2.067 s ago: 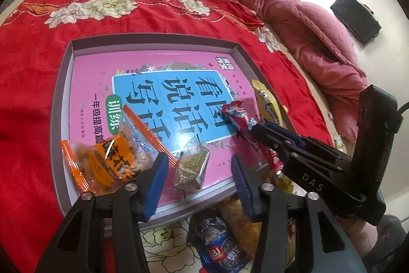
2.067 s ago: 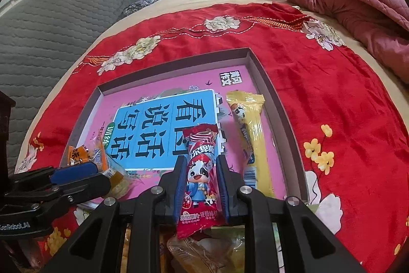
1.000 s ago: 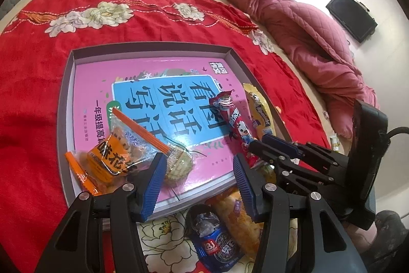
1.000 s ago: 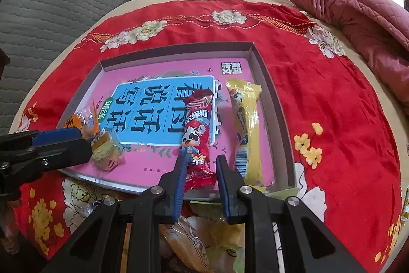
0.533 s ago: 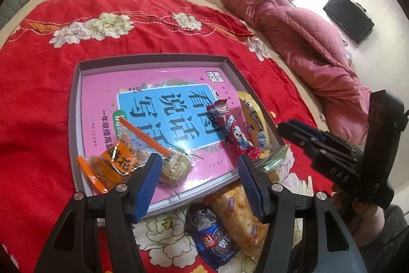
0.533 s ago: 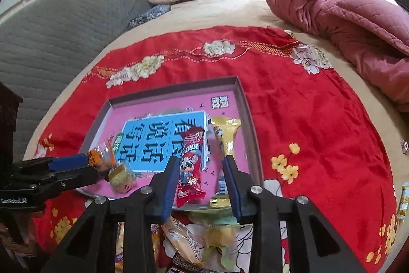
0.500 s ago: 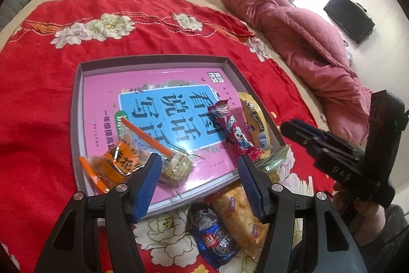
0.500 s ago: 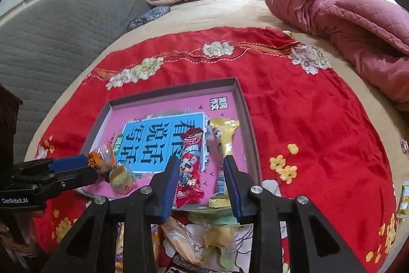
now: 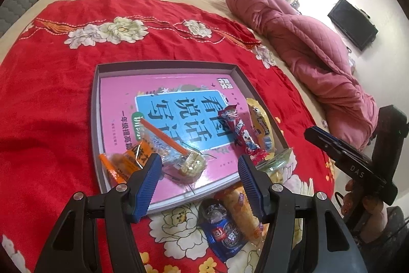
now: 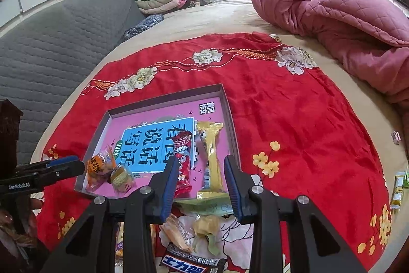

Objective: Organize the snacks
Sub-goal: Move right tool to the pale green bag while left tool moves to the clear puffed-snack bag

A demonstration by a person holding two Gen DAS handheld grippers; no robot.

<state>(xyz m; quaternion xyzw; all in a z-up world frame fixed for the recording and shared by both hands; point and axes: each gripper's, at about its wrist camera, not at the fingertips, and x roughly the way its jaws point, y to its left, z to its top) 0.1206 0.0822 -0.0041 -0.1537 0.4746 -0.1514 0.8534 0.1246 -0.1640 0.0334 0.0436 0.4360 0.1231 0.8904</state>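
Both grippers are wide open and hold nothing: ahead of the left gripper [image 9: 199,179] lie the orange packet [image 9: 127,157] and a small yellowish packet [image 9: 191,164] in the tray [image 9: 95,119], and ahead of the right gripper [image 10: 202,183] lie the red stick [image 10: 182,165] and the yellow stick [image 10: 212,157]. Loose snacks [image 10: 189,229] wait below the right gripper on the red cloth [image 10: 294,119]. They look light, soft and slippery, probably crushable, so I would pinch gently at the middle; the bed under seems soft, with a pink quilt [image 10: 345,24] far right.

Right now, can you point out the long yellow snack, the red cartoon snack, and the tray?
long yellow snack [image 10: 211,160], right wrist view, mid-wrapper.
red cartoon snack [image 10: 182,162], right wrist view, middle of wrapper.
tray [image 10: 231,124], right wrist view, right wall.
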